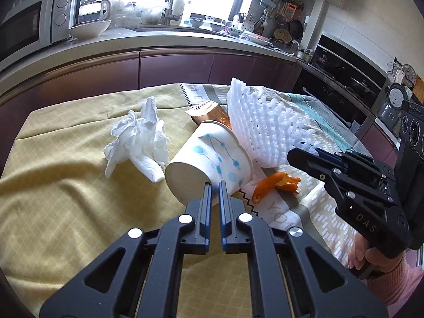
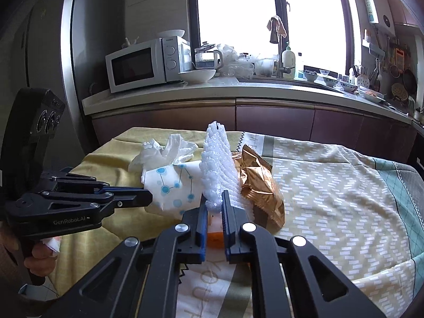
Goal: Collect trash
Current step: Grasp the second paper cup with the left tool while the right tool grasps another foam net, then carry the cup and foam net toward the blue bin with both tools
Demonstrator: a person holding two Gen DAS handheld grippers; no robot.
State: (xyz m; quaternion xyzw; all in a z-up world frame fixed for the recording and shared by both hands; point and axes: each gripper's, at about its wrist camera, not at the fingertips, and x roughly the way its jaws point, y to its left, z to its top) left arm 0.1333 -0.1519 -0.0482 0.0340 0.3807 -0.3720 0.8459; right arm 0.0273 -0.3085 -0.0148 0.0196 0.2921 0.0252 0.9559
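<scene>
Left gripper (image 1: 215,185) pinches the rim of the blue-dotted white paper cup (image 1: 209,159); right gripper (image 2: 214,198) clamps the white foam mesh sleeve (image 2: 216,164) at cup's three o'clock. Thin grips: either could slip when lifted.

Daylight is pouring through the window (image 2: 235,21) above a pale counter (image 2: 185,94) with dark cabinets (image 2: 273,122). A white microwave (image 2: 140,63) is sitting beside the tall fridge (image 2: 87,39).
</scene>
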